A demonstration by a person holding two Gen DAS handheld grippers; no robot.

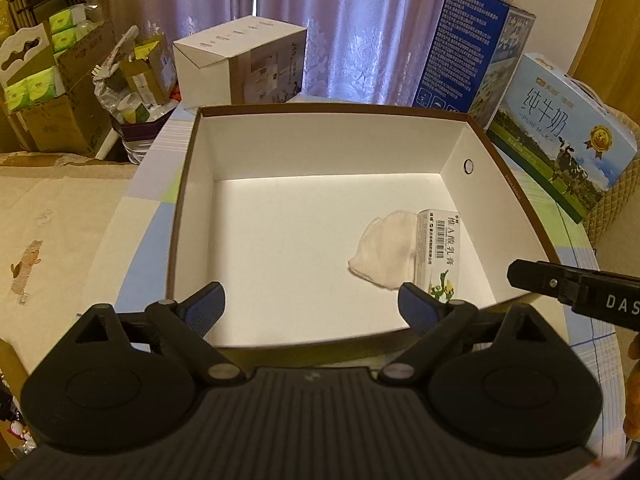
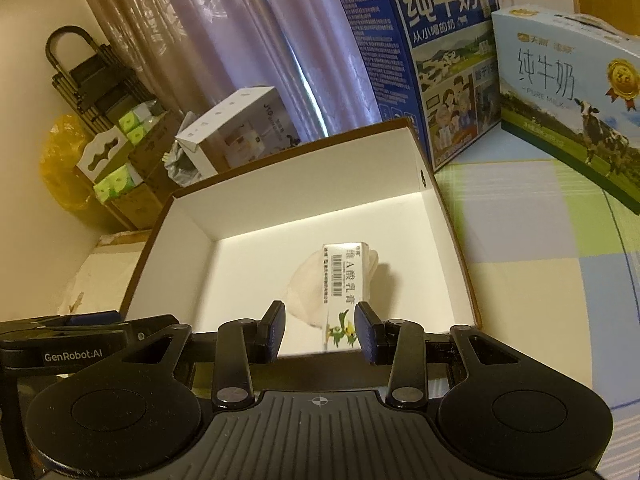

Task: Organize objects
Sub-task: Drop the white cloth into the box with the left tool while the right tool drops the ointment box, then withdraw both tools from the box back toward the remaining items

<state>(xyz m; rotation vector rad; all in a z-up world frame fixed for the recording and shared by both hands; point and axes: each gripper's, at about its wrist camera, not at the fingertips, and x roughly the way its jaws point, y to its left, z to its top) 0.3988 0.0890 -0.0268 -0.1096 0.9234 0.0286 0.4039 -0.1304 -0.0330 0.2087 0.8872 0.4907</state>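
Note:
A brown-rimmed open box [image 1: 320,110] with a white inside sits on the checked tablecloth. In it, at the right, lie a small white ointment carton [image 1: 439,254] and a white crumpled cloth [image 1: 382,250] touching it. My left gripper [image 1: 312,306] is open and empty over the box's near edge. In the right wrist view the carton [image 2: 345,292] lies on the cloth [image 2: 304,288] inside the box [image 2: 296,152]. My right gripper [image 2: 320,330] is open, its fingers either side of the carton's near end, not touching it. The right gripper also shows at the edge of the left view [image 1: 520,274].
Two blue milk cartons [image 2: 440,64] [image 2: 568,92] stand behind and right of the box. A white appliance box [image 1: 240,64] and stacked cardboard boxes with tissue packs [image 1: 60,88] stand at the back left. A beige cloth [image 1: 48,248] lies left.

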